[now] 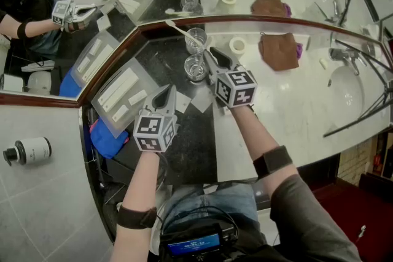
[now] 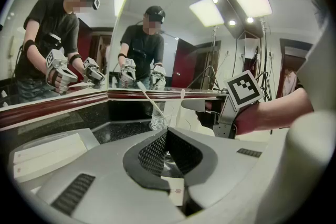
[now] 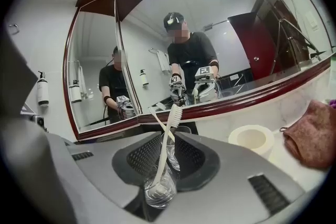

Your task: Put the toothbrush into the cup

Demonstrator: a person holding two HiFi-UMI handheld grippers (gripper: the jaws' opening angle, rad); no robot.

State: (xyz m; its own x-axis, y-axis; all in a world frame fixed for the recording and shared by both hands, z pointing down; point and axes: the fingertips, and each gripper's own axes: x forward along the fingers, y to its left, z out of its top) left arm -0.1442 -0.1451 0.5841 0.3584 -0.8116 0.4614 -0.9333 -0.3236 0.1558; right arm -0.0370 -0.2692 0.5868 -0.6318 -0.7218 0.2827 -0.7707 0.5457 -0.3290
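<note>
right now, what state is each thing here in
toothbrush: standing in near cup, head up
near cup: upright
far cup: upright, second toothbrush leaning in it
right gripper: open, jaws either side of toothbrush
left gripper: shut, empty
brown cloth: crumpled

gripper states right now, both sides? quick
left gripper: closed, nothing in it.
right gripper: open, fingers either side of the toothbrush, which stands in the glass cup; not gripping it.
</note>
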